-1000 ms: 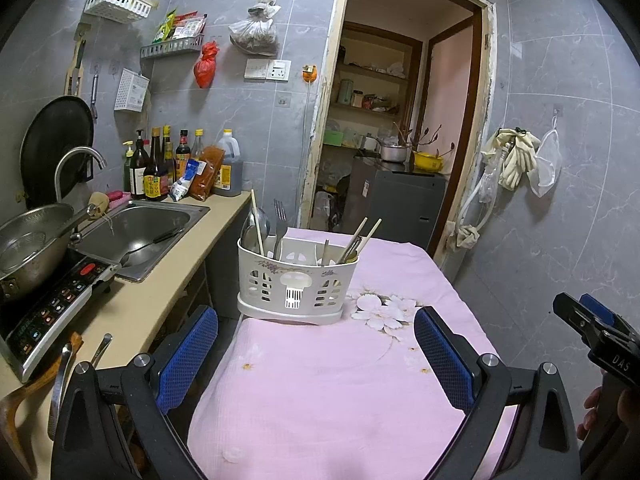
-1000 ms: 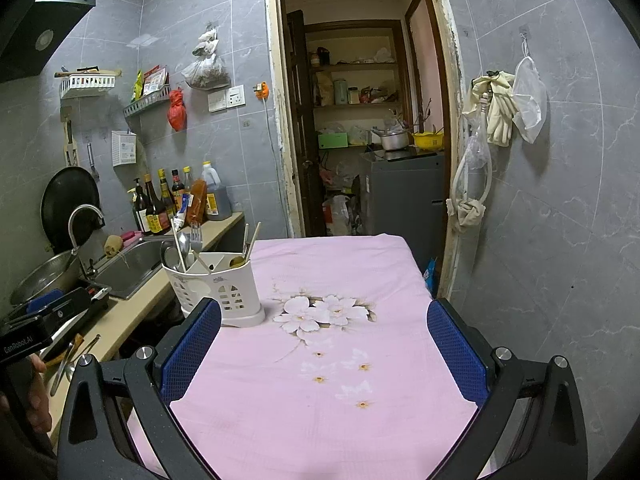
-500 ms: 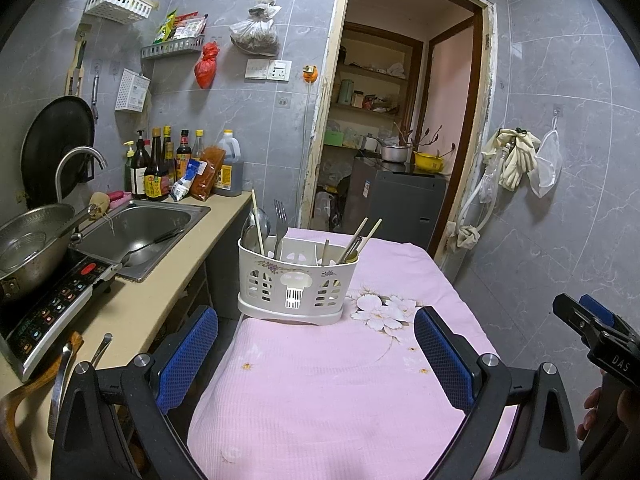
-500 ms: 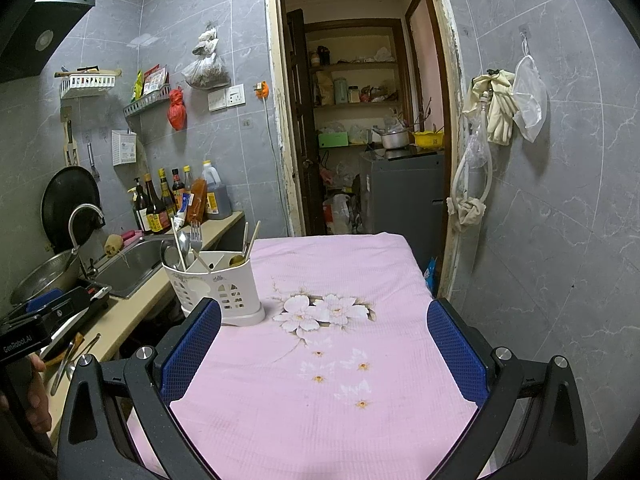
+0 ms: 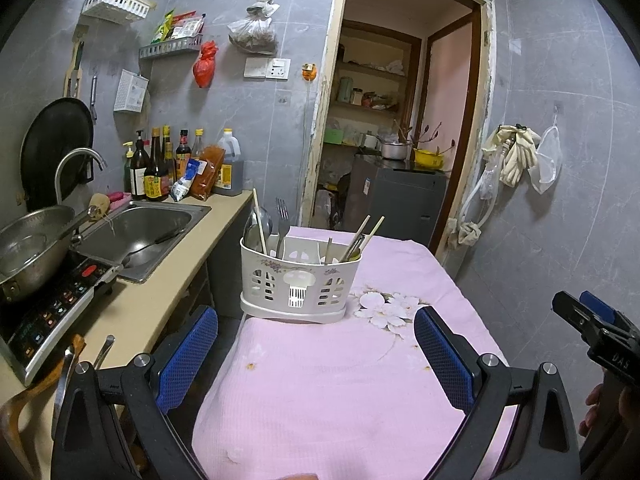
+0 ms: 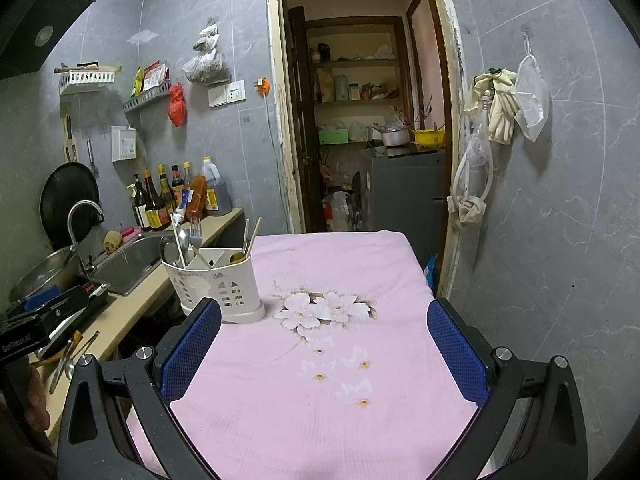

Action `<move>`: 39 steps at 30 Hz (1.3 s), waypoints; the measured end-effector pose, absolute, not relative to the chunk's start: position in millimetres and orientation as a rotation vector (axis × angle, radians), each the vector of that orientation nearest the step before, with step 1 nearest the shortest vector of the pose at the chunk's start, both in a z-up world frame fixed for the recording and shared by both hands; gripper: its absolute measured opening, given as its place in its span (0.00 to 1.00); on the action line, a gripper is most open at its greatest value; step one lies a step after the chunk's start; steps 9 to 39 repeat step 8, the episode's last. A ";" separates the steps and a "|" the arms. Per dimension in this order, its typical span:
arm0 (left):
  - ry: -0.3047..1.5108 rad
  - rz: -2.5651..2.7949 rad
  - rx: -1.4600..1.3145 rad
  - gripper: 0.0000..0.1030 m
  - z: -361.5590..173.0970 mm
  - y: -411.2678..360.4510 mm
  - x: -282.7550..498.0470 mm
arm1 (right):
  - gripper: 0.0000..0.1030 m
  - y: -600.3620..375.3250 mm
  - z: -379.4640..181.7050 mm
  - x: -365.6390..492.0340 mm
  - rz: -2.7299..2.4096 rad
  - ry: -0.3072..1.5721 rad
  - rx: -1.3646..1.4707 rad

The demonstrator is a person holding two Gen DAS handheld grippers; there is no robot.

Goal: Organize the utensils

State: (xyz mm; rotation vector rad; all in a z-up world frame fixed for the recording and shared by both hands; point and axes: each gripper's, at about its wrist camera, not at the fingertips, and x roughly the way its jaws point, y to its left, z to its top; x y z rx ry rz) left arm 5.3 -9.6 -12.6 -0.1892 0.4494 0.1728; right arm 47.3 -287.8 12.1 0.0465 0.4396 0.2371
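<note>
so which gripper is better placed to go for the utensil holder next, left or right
Probably left. The left gripper faces the utensil holder almost head-on, open. From the right gripper, also open, the holder sits off to its left side, near its left finger, so it would have to swing across.

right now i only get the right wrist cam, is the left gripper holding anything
Observer: No. The left gripper is open, with nothing between its blue pads, and it points at the white utensil holder.
Operator: holder's foot is blocked in my view, anything lying against it
Observer: Nothing there. The pink cloth in front of the holder's base is bare apart from a small brown stain nearer the gripper.
</note>
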 end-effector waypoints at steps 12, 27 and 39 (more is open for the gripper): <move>0.459 0.178 -0.194 0.96 -14.3 -5.0 10.1 | 0.98 -284.6 10.6 50.6 0.237 0.448 0.040; 0.459 0.178 -0.194 0.96 -14.3 -5.0 10.1 | 0.98 -284.6 10.6 50.6 0.237 0.448 0.040; 0.459 0.178 -0.194 0.96 -14.3 -5.0 10.1 | 0.98 -284.6 10.6 50.6 0.237 0.448 0.040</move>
